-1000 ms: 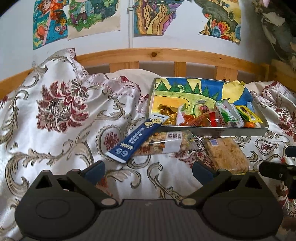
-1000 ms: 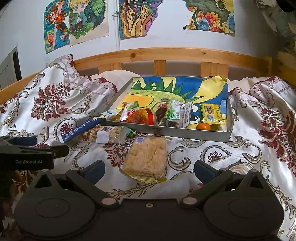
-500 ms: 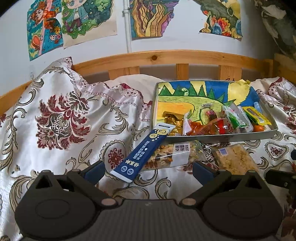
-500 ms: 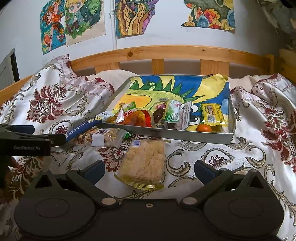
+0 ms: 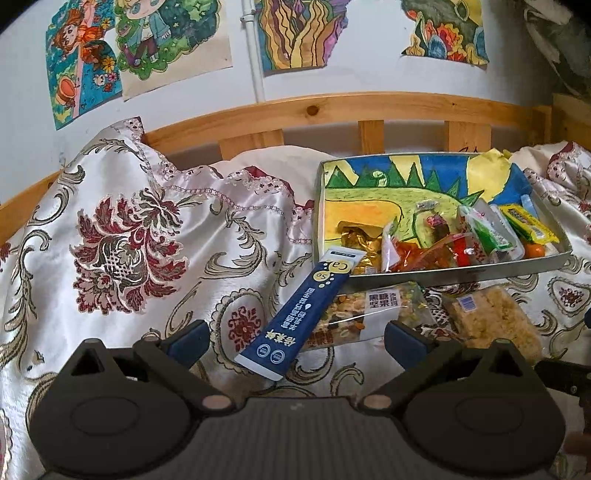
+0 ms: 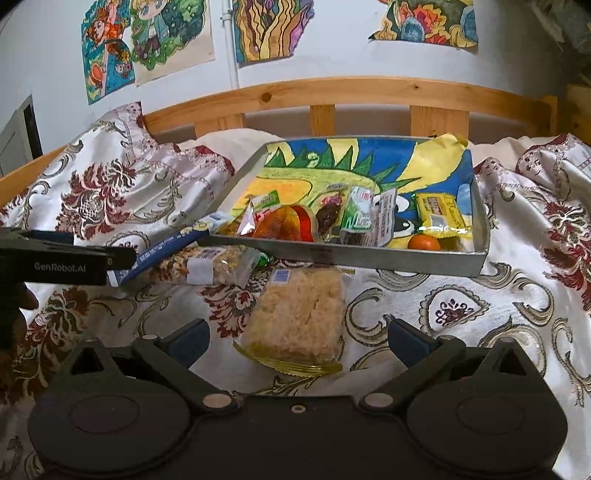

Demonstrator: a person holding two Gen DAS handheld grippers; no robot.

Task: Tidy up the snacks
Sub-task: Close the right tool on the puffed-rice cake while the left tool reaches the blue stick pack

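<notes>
While both grippers hang low over the patterned bedspread (image 5: 155,229), their jaws stand wide apart and hold nothing. The left gripper (image 5: 297,338) faces a long blue packet (image 5: 306,314), whose near end lies between its two blue fingertips (image 5: 190,338) without touching either. The far end of this packet leans on the front corner of a shallow grey tray (image 5: 454,273), and its middle rests across a clear bag of mixed nuts (image 5: 373,314). Just right of the nut bag lies a wrapped rice cake (image 5: 491,321), flat on the bedspread and close to the tray's front wall.

From the right wrist view, the right gripper (image 6: 297,338) is pointed at the rice cake (image 6: 299,317), which sits between its spread fingers, apart from both. The left gripper shows at the left edge of that view as a dark bar (image 6: 66,258), its tip by the near end of the blue packet (image 6: 166,251).

Inside the tray (image 6: 351,258), lined with a bright crayon drawing, several small snacks crowd the front: a green packet (image 6: 356,212), a yellow packet (image 6: 441,216), an orange wrapper (image 6: 284,223) and a small orange fruit (image 6: 424,243). A wooden bed rail (image 6: 332,90) runs behind, with drawings (image 6: 269,27) on the wall above.
</notes>
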